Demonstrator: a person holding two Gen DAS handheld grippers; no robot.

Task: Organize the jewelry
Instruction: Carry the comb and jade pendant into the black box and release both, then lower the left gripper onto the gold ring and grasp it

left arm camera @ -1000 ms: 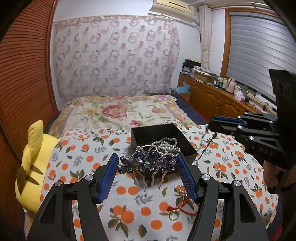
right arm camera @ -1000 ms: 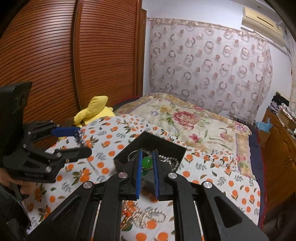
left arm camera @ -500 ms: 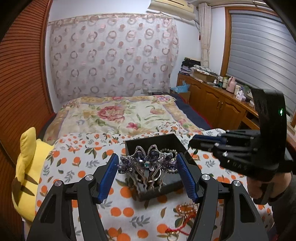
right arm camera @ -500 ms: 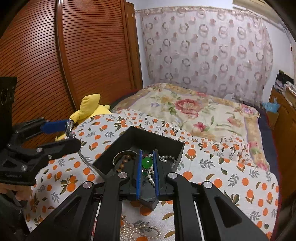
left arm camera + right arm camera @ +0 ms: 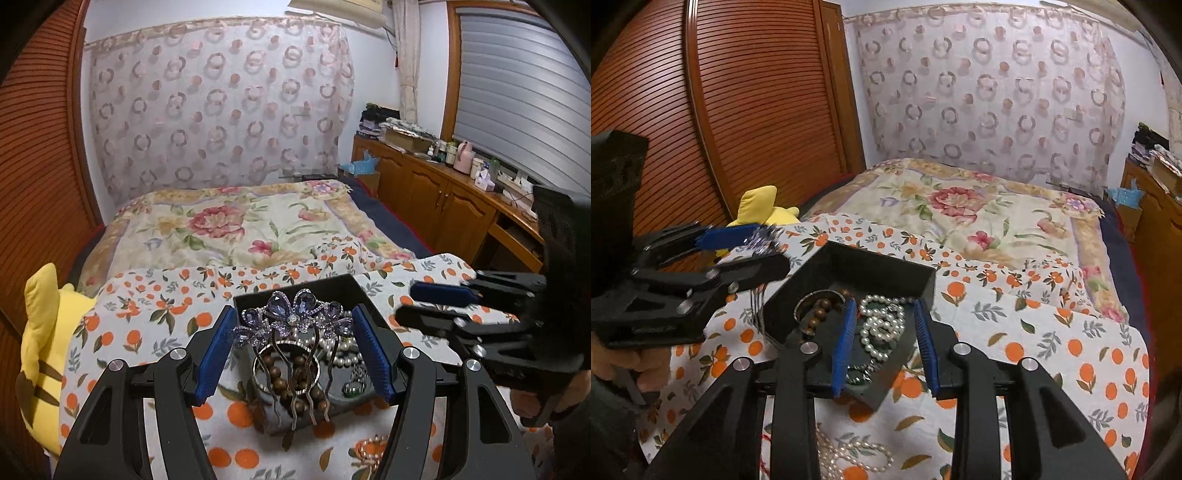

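My left gripper [image 5: 295,347] is shut on a purple jewelled flower hair comb [image 5: 291,325] and holds it just above the black jewelry box [image 5: 295,291]. The box [image 5: 864,266] holds a pearl necklace [image 5: 882,328], a brown bead bracelet [image 5: 816,314] and a green pendant [image 5: 855,376]. My right gripper [image 5: 886,343] is open and empty over the box's near side. The pendant also shows in the left wrist view [image 5: 354,386]. The left gripper with the comb [image 5: 761,240] shows at the left of the right wrist view.
The box sits on an orange-print cloth [image 5: 1034,332] spread over a bed with a floral quilt [image 5: 240,225]. A loose pearl strand [image 5: 849,458] and a red-cord piece [image 5: 369,446] lie on the cloth near me. A yellow plush toy [image 5: 40,332] lies at the left.
My right gripper opened and the green pendant it held now lies in the box. My left gripper moved the hair comb forward over the box.
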